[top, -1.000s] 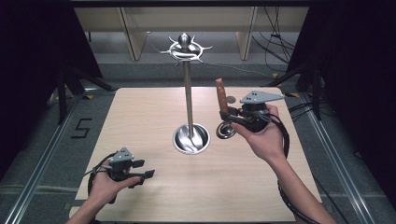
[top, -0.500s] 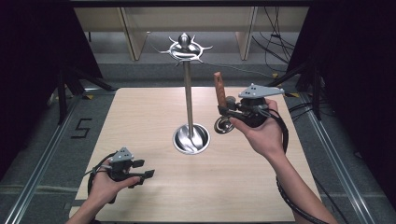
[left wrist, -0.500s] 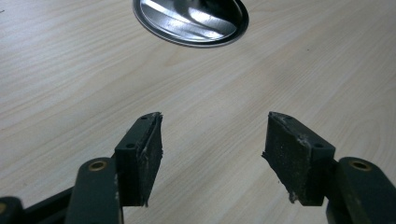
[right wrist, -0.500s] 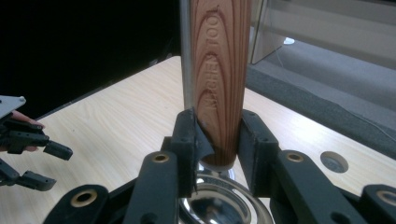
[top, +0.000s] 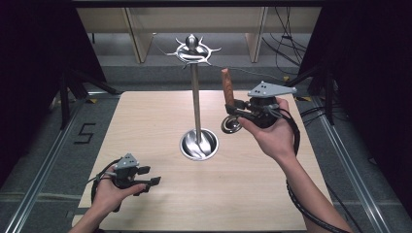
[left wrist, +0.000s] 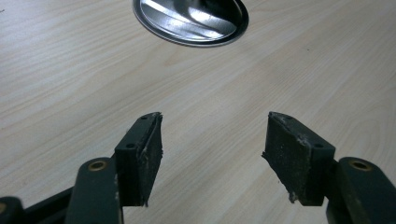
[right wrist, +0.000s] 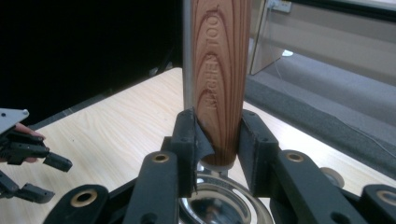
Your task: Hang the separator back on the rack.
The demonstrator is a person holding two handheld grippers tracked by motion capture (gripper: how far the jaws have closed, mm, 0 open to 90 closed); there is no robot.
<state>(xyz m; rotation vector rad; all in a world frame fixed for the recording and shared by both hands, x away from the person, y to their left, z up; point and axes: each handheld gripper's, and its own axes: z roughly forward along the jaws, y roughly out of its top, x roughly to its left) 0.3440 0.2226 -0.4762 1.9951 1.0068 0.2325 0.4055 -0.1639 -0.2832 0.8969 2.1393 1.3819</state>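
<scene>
A kitchen tool with a wooden handle (top: 227, 87) and a round metal head (top: 231, 126) hangs upright in my right gripper (top: 232, 108), right of the stand and above the table. In the right gripper view the jaws of the right gripper (right wrist: 218, 135) are shut on the lower handle (right wrist: 219, 70), with the metal head (right wrist: 219, 205) below them. The metal stand has a thin pole (top: 196, 102), a round base (top: 198, 144) and a ring of hooks (top: 193, 48) on top. My left gripper (top: 149, 176) rests open and holds nothing near the front left; in its own view the left gripper (left wrist: 212, 140) faces the base (left wrist: 191, 18).
The light wooden table (top: 145, 121) carries the stand at its middle. Metal rails run along both sides, and cables lie on the floor at the right. Wooden furniture legs stand beyond the far edge.
My right gripper has lifted the tool higher and a little toward the stand's top. The left gripper has stayed where it was.
</scene>
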